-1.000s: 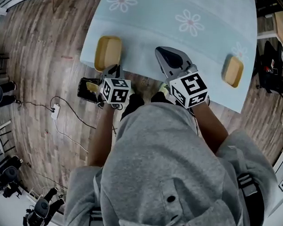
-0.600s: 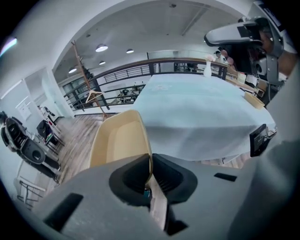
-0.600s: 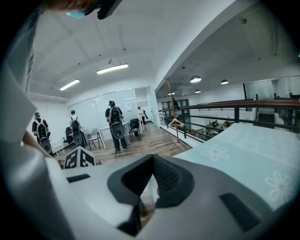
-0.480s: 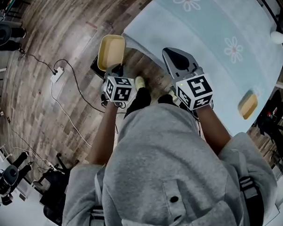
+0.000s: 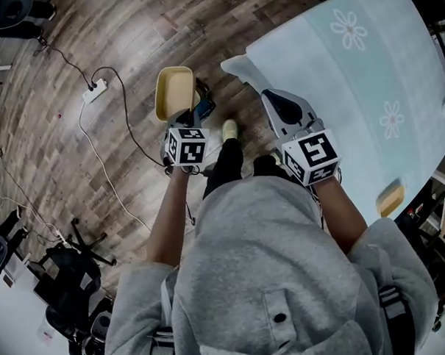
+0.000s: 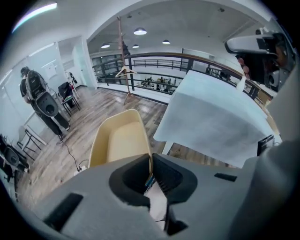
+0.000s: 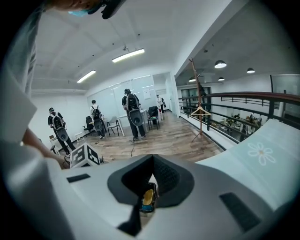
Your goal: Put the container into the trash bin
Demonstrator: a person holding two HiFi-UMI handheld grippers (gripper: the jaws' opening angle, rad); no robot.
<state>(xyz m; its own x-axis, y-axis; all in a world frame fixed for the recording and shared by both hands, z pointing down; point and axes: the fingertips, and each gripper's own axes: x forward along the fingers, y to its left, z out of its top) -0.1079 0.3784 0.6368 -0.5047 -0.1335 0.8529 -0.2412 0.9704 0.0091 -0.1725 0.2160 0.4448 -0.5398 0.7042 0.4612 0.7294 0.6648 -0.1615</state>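
Once off the table — container now over floor.

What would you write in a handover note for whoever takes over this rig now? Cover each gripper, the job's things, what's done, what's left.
Left gripper: shut on the yellow container's rim, holding it over the floor beside the table.
Right gripper: jaws together, gripping nothing.
Trash bin: on the floor, mostly hidden under the container.
Done: container is off the table.
Left: lower it into the bin, release.
Another yellow container lies near the table's edge.
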